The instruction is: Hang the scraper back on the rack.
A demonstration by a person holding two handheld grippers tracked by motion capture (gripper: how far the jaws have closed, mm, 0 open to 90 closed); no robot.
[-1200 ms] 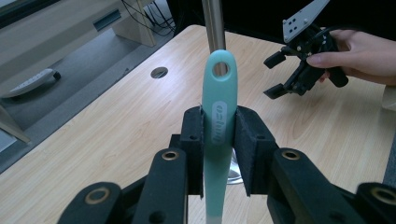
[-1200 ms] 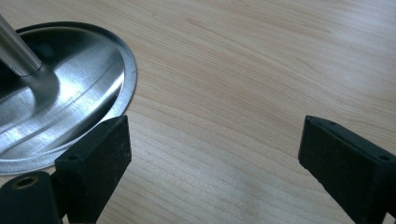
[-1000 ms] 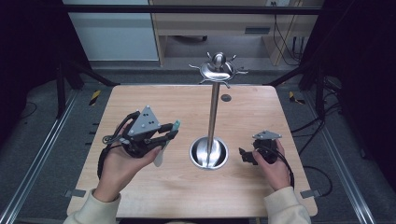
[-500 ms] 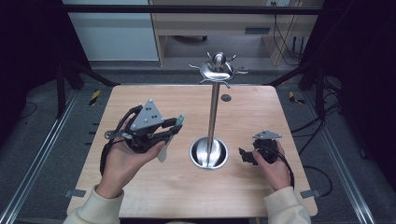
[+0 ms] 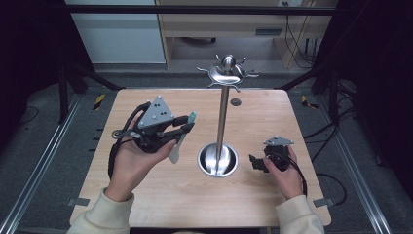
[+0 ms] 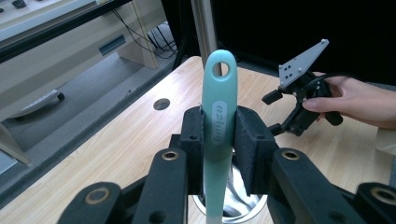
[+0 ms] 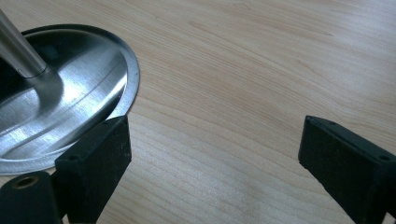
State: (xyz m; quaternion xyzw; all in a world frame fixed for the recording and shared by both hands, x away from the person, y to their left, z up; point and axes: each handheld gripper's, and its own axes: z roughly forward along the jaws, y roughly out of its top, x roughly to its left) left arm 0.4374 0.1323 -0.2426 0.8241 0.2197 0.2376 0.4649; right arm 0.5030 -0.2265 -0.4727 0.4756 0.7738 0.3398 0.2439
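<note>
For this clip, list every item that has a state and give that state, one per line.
Left tool: shut on the spatula, held above the table.
Right tool: open, holding nothing, low over the table.
Spatula: teal handle clamped between the jaws, hanging hole free.
Stand: upright, hooks at the top bare.
Table: wooden, small round hole near the far edge.
</note>
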